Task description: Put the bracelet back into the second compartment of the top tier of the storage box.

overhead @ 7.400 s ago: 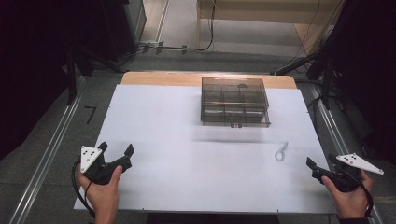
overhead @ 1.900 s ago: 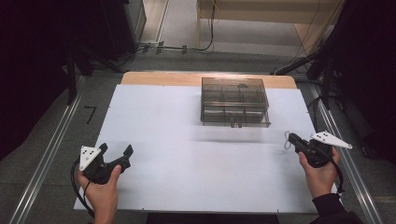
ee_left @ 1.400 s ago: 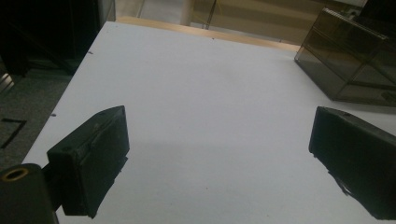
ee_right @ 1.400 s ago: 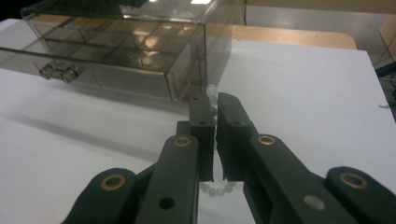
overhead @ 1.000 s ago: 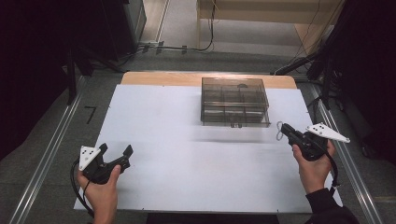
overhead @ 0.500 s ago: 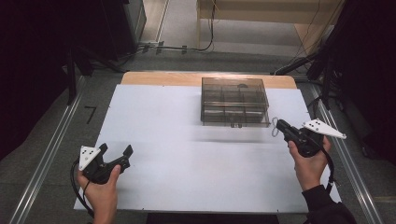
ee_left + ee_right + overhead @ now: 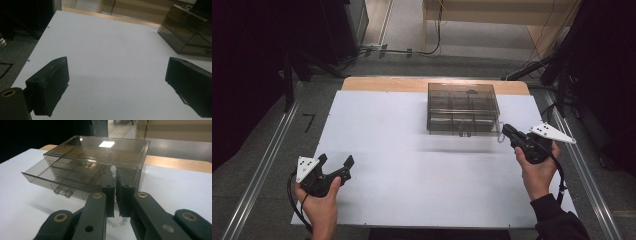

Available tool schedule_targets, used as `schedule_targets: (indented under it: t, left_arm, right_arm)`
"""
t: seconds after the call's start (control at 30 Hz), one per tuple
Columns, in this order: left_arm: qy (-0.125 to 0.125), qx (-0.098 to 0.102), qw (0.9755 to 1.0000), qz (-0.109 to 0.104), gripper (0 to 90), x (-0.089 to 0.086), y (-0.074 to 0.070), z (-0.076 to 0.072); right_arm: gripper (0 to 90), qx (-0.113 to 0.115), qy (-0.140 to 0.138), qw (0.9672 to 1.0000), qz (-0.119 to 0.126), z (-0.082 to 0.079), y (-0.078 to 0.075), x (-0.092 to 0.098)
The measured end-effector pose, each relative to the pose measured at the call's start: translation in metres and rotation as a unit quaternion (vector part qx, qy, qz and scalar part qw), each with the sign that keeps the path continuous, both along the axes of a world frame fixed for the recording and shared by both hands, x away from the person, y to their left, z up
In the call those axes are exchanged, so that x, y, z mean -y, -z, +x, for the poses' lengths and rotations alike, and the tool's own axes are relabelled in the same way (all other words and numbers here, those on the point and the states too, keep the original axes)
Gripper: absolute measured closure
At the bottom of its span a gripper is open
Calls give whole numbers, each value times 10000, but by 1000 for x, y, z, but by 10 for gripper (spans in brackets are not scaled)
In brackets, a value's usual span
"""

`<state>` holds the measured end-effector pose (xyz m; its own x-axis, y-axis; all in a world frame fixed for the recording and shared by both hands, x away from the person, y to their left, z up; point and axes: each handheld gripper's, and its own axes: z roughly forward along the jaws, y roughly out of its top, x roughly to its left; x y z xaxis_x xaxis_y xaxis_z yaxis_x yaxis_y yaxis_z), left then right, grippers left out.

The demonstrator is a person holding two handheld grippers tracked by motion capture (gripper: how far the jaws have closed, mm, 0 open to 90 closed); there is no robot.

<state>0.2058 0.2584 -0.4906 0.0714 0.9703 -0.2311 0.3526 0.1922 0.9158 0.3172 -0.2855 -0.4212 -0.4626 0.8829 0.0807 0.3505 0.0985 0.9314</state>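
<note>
Two grippers, left gripper [image 7: 334,167], right gripper [image 7: 507,131], one drawer box [image 7: 462,107], one bead bracelet [image 7: 113,169], one table [image 7: 377,125]

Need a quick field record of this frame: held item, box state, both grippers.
held item: small clear beaded loop, pinched between the fingers
right gripper: shut on the loop, beside the box's right front corner
box: smoky clear drawer box, drawer pulled partly out
left gripper: open, nothing between its fingers, near the table's front left
table: white top
</note>
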Motion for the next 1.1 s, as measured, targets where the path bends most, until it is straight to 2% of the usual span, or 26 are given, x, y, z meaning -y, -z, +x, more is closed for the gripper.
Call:
schedule_targets:
  t: [0.63,1.1]
  left_arm:
    - [-3,1,10000,-4,55,-1,0,0]
    - [-7,-16,10000,-13,54,-3,1,0]
  right_arm:
    - [831,129,-254,9995,113,17,-11,-33]
    - [831,116,-362,9992,92,35,-9,-54]
